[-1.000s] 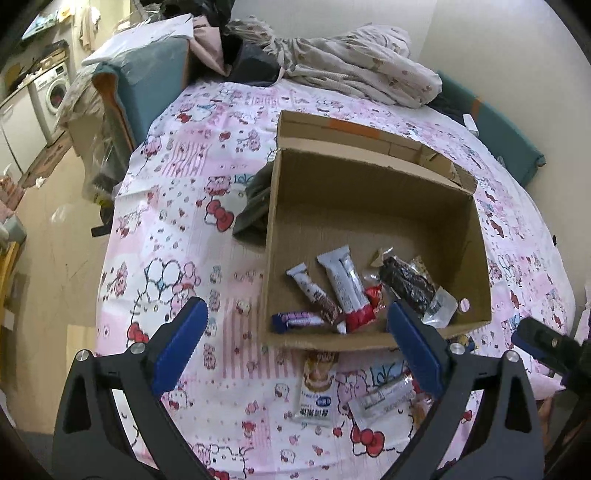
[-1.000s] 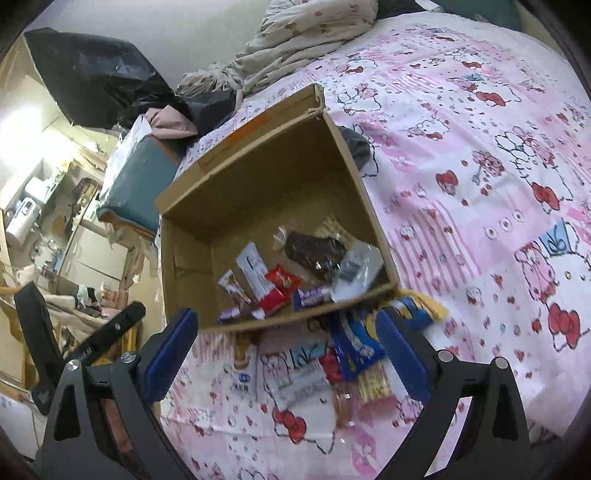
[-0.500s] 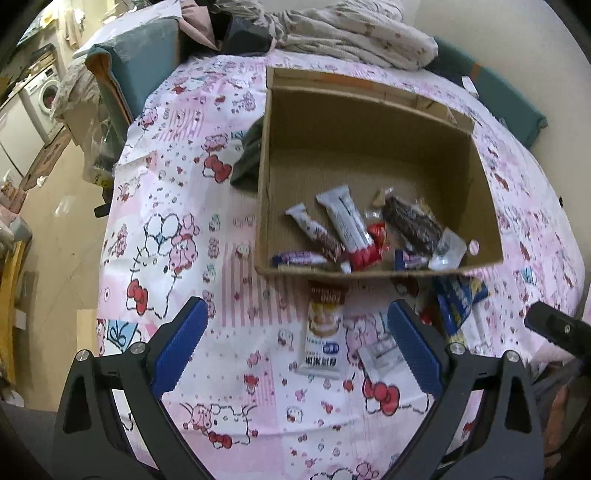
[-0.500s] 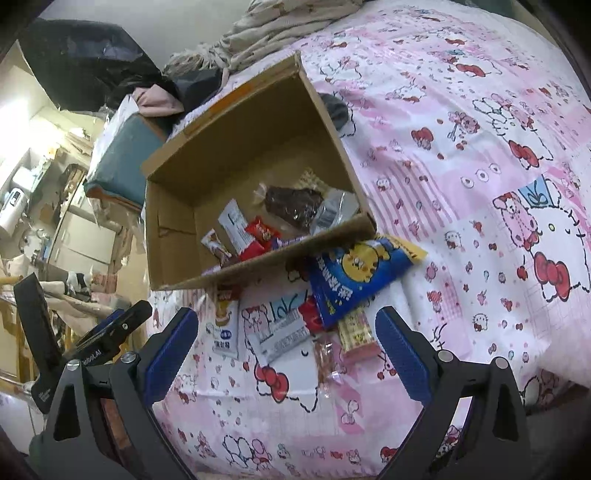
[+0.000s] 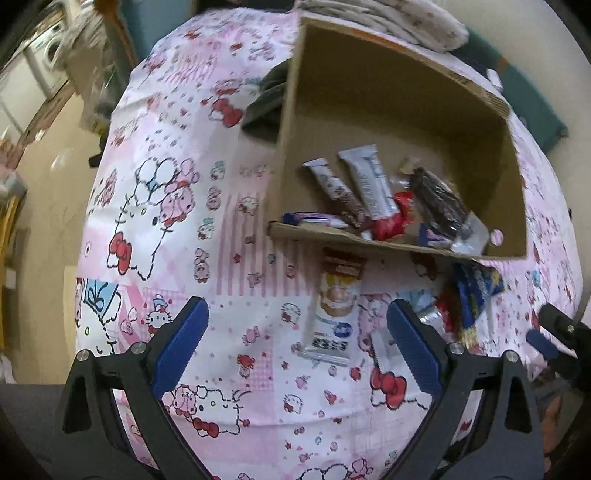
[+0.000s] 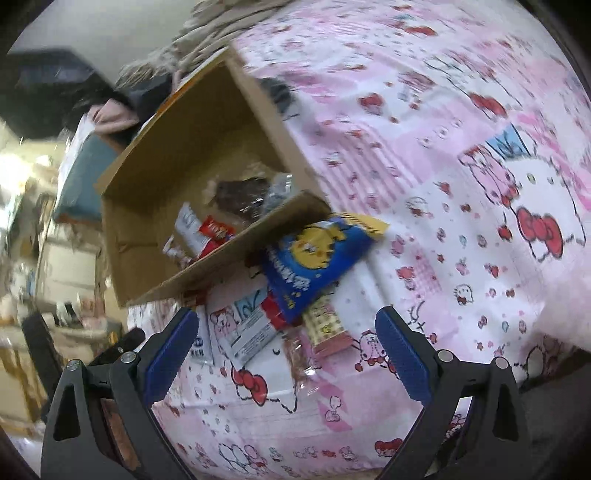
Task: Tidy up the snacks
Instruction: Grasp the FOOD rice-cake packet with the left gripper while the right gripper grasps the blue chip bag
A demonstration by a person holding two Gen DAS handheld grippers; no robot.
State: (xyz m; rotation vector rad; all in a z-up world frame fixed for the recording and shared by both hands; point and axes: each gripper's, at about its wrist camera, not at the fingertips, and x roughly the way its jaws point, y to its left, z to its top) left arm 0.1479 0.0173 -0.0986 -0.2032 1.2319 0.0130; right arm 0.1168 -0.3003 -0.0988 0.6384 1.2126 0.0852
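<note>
An open cardboard box (image 5: 369, 85) (image 6: 177, 158) sits on a pink cartoon-print bedspread and holds several wrapped snack bars (image 5: 369, 188) and a dark chocolate snack (image 5: 439, 203). Loose snacks lie in front of it: a white and brown packet (image 5: 334, 314), a blue bag with a yellow cartoon (image 6: 314, 258) (image 5: 474, 291), a clear-wrapped packet (image 6: 251, 332) and a small pink box (image 6: 327, 325). My left gripper (image 5: 295, 343) is open and empty above the white packet. My right gripper (image 6: 284, 347) is open and empty above the loose pile.
A crumpled blanket (image 5: 388, 18) lies behind the box, and dark cloth (image 5: 266, 103) lies at its left side. The bed edge drops to a beige floor (image 5: 40, 192) on the left. A teal cushion (image 6: 81, 177) and clutter stand beyond the bed.
Both grippers have pulled back and down toward the near bed edge. The loose snacks in front of the box have come into fuller view. Both stay open.
</note>
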